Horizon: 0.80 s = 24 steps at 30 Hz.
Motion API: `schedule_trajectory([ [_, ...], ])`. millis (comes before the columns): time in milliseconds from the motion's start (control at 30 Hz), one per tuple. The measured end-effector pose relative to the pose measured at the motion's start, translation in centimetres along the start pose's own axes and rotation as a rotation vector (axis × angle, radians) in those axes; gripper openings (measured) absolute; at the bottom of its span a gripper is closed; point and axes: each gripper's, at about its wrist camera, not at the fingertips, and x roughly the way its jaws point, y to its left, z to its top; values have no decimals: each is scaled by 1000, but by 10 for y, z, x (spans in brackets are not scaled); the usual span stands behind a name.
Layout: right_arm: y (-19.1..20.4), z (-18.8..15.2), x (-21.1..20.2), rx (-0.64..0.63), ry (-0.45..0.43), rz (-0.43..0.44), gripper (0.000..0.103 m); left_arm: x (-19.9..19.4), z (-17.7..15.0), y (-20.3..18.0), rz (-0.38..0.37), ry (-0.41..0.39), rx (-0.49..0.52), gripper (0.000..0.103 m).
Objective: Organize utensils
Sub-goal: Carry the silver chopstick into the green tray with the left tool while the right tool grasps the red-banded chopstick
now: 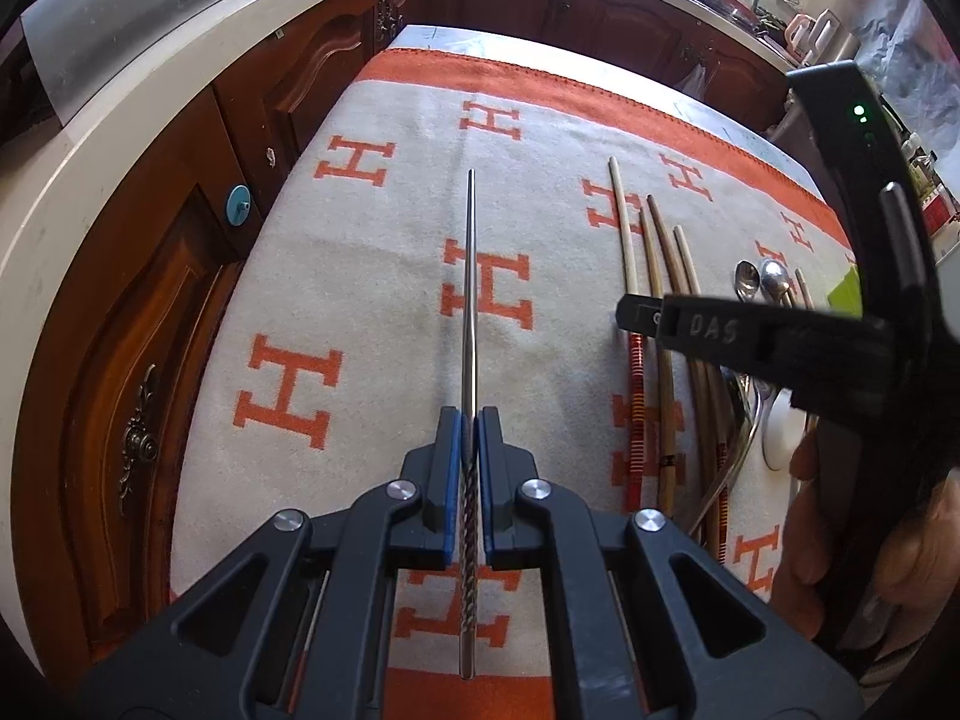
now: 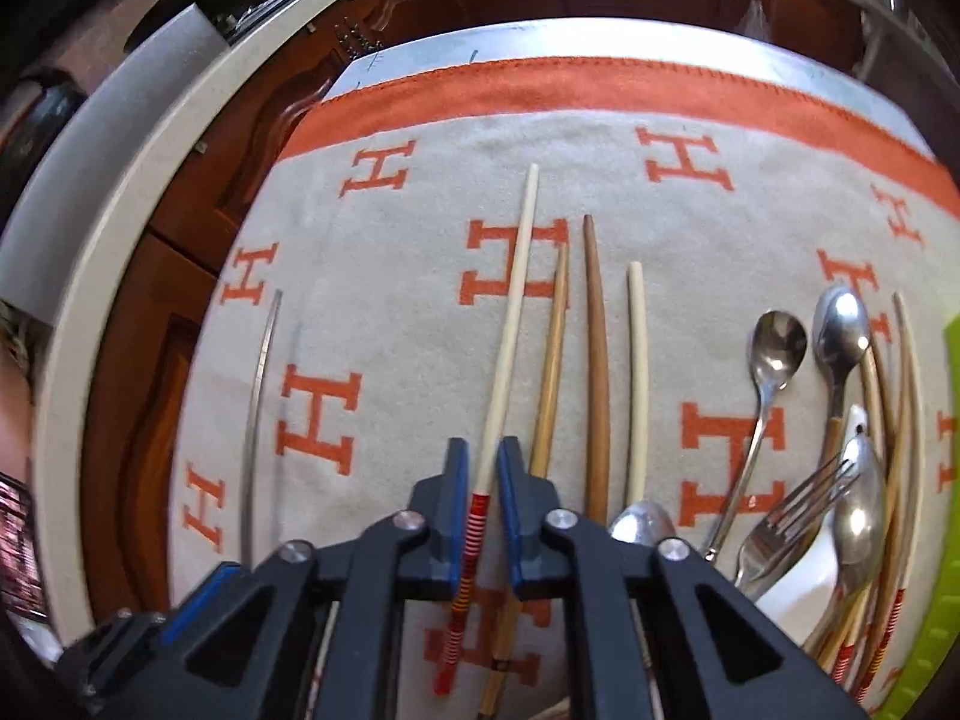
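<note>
Left wrist view: a steel chopstick was pinched in the left gripper jaws above the blanket, while the right gripper jaws were spread around a cream chopstick lying there.

One fork, one metal chopstick

Bright daylight, fisheye-warped edges, right view slightly blurred.

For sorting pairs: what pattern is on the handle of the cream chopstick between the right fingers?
Red with thin white stripes, turning orange-yellow lower; right wrist view.
</note>
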Motion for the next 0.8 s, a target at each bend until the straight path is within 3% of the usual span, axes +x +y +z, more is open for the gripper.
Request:
schedule_trajectory([
  [100,3,-4,-1,-12,-18,-11,6,-4,0,0,-1,2,-5,4],
  [300,-8,-13,-25,36,-14,154,6,-23,-1,-11,-15,-16,13,4],
  [533,-43,-36,-81,71,-34,279,6,-54,-6,-48,-87,-47,58,4],
  [700,-89,-59,-120,107,-96,277,6,-68,-11,-97,-172,-44,123,4],
  [800,-127,-76,-143,143,-155,205,6,-71,-13,-135,-234,-26,168,4],
])
